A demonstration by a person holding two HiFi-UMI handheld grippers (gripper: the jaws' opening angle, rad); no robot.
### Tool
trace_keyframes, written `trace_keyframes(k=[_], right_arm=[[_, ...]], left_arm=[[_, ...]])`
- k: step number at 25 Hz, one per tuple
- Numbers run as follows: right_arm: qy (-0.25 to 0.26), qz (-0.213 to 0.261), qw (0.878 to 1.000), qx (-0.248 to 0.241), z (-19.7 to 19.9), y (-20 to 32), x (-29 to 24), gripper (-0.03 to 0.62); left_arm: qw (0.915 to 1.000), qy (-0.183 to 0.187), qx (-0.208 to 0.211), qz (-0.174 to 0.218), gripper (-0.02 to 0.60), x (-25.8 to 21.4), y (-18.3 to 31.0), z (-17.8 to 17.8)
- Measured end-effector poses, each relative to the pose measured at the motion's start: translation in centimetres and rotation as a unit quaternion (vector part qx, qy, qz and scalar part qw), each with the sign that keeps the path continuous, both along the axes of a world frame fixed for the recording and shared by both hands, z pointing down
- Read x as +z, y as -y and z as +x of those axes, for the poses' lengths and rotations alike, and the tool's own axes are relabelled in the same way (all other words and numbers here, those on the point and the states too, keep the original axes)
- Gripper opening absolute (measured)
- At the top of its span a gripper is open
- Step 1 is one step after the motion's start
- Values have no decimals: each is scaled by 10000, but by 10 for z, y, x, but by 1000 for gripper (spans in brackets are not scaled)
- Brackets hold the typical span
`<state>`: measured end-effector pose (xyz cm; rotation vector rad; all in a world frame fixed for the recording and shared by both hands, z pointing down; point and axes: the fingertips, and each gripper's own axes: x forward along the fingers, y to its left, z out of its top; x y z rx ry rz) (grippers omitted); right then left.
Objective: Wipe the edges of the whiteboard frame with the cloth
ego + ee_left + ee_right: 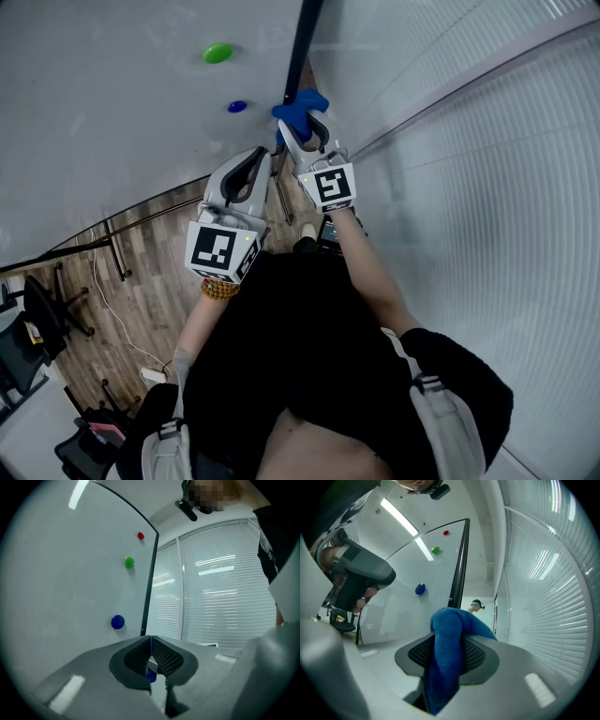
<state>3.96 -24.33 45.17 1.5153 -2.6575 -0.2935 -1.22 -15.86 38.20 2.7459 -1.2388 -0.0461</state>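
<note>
On the whiteboard, near its right edge: green magnet, with blue magnet lower down. A red magnet shows only in the gripper views.

Left gripper hangs just left of the frame, off the board. Its jaws are closed with nothing gripped. A blue sliver shows in the gap, can't identify it.

Frame: dark vertical strip along the board's right edge. Cloth, blue, sits right at it, low on that edge. Contact looks likely, not confirmed.

Right gripper is clamped on the cloth, which bulges above the pads. Blinds fill the right.

Progress, my read: the right edge is in hand, and top, bottom and left still need doing. Wiped and unwiped frame look identical.

Hidden: the frame's other three edges, and the cloth-to-frame contact point.
</note>
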Motion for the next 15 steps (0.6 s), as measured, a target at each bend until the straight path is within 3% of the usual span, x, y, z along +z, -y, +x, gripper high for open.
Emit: trace_keyframes(k=[15], right_arm=[[170,246,9986,428,6,-5,5,164]], left_arm=[[9999,86,-34,-71,0,7,-4,-7]])
